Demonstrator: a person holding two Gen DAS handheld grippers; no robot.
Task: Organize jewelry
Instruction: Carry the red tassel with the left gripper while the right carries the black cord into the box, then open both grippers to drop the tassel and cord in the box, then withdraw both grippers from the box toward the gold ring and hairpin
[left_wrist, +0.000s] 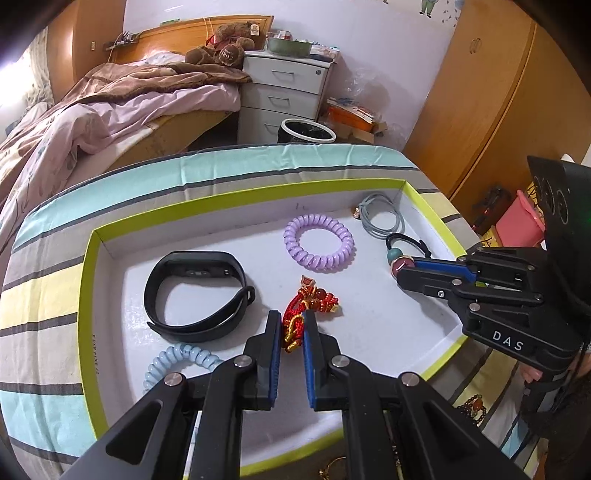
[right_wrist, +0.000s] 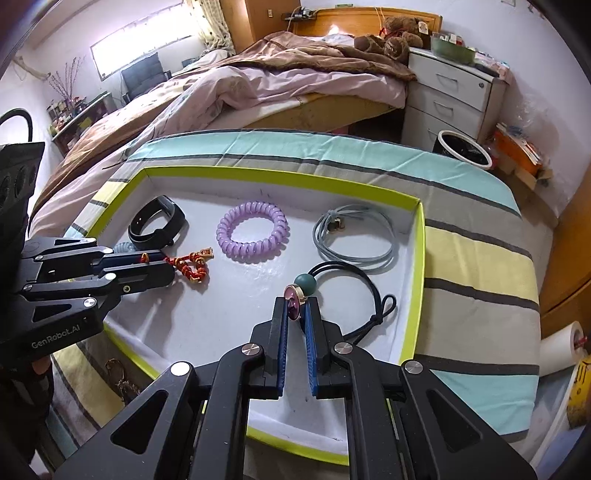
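Note:
A white tray with a lime-green rim (left_wrist: 236, 201) (right_wrist: 280, 176) sits on a striped cloth. My left gripper (left_wrist: 292, 320) (right_wrist: 168, 266) is shut on a red and gold braided bracelet (left_wrist: 314, 306) (right_wrist: 190, 267) lying in the tray. My right gripper (right_wrist: 295, 308) (left_wrist: 400, 267) is shut on the purple disc charm (right_wrist: 293, 299) of a black cord hair tie (right_wrist: 354, 280) with a teal bead (right_wrist: 306, 283). The tray also holds a black fitness band (left_wrist: 195, 295) (right_wrist: 157, 221), a purple coil hair tie (left_wrist: 319, 243) (right_wrist: 253, 230), a grey cord loop (left_wrist: 382, 218) (right_wrist: 356, 236) and a light blue coil tie (left_wrist: 177, 363).
A gold chain piece (right_wrist: 120, 376) (left_wrist: 471, 404) lies on the cloth outside the tray's near edge. Behind the table are a bed (left_wrist: 110, 103), a white drawer unit (left_wrist: 284, 92) and a bin (left_wrist: 308, 131).

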